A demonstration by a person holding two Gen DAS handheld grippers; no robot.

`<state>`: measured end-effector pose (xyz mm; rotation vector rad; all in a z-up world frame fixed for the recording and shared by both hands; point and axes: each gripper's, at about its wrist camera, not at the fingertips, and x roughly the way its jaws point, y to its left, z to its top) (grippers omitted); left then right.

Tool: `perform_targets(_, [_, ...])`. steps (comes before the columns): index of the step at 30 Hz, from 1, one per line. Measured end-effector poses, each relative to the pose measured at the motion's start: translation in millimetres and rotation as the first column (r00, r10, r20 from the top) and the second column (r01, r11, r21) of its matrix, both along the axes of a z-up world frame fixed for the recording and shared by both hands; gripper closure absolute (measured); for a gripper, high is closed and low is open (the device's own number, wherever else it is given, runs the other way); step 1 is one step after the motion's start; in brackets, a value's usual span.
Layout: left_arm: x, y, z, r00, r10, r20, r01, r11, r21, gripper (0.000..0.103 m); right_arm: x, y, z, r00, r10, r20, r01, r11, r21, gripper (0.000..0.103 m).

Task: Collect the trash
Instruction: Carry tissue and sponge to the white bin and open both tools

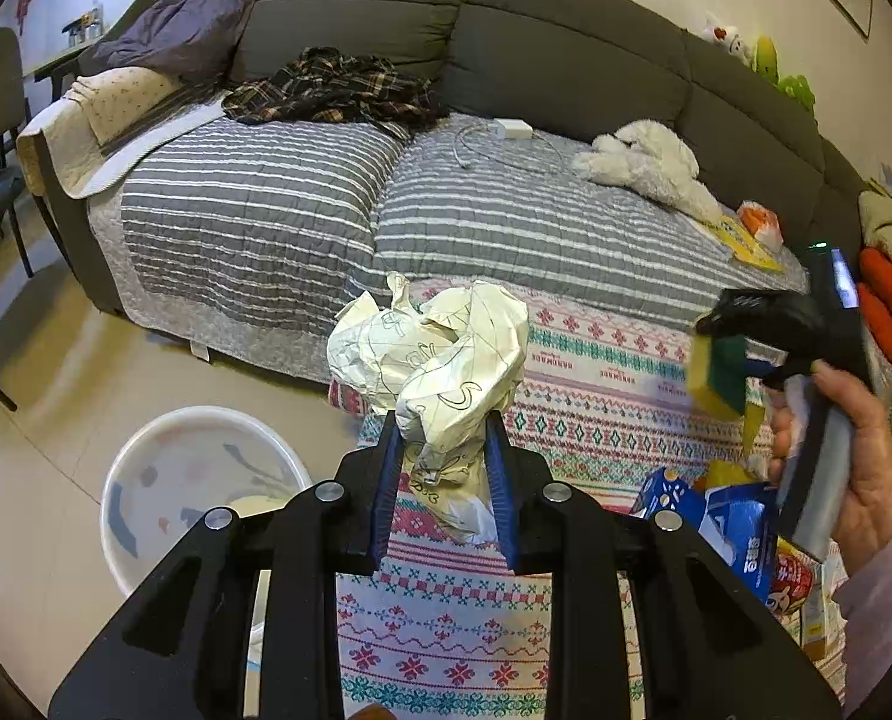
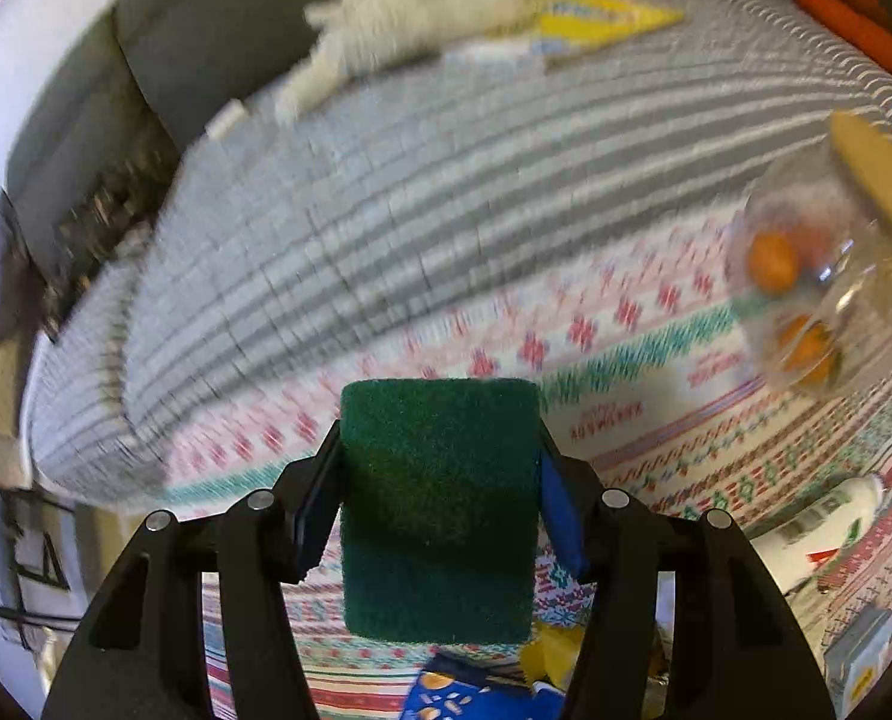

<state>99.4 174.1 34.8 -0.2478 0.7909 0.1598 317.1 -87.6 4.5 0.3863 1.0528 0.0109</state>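
Observation:
My left gripper (image 1: 440, 420) is shut on a crumpled wad of cream paper (image 1: 440, 354) with drawn lines, held above the patterned cloth (image 1: 596, 372). My right gripper (image 2: 440, 450) is shut on a green and yellow scouring sponge (image 2: 440, 504); it also shows in the left wrist view (image 1: 719, 366), held in the person's hand at the right. A white bin (image 1: 164, 480) stands on the floor at lower left. Blue packaging (image 1: 716, 516) and other wrappers lie on the cloth near the right hand.
A grey sofa with striped covers (image 1: 446, 204) holds a plaid shirt (image 1: 332, 84), a white plush toy (image 1: 644, 162), a charger and a yellow booklet. In the right wrist view a clear container of orange fruit (image 2: 806, 294) and a white bottle (image 2: 818, 528) lie on the cloth.

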Motion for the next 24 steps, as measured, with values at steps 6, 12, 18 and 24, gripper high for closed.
perform_targets(6, [-4.3, 11.6, 6.0, 0.999, 0.026, 0.029, -0.025, 0.999, -0.026, 0.077, -19.4, 1.5, 34.8, 0.989, -0.03, 0.145, 0.028, 0.999, 0.015, 0.046])
perform_targets(12, [-13.5, 24.4, 13.9, 0.998, 0.042, 0.051, -0.04, 0.999, -0.031, 0.077, -55.0, 12.6, 48.9, 0.972, -0.031, 0.234, 0.021, 0.999, 0.045, 0.045])
perform_targets(18, [-26.0, 44.8, 16.8, 0.997, 0.063, 0.051, -0.063, 0.998, -0.019, 0.077, -86.6, 43.0, 53.8, 0.96, 0.003, 0.279, -0.019, 0.998, 0.052, 0.045])
perform_targets(24, [-40.0, 71.4, 19.5, 0.994, 0.1, 0.053, -0.099, 0.995, -0.03, 0.077, -117.7, 88.8, 50.8, 0.948, 0.066, 0.313, -0.087, 0.995, 0.054, 0.045])
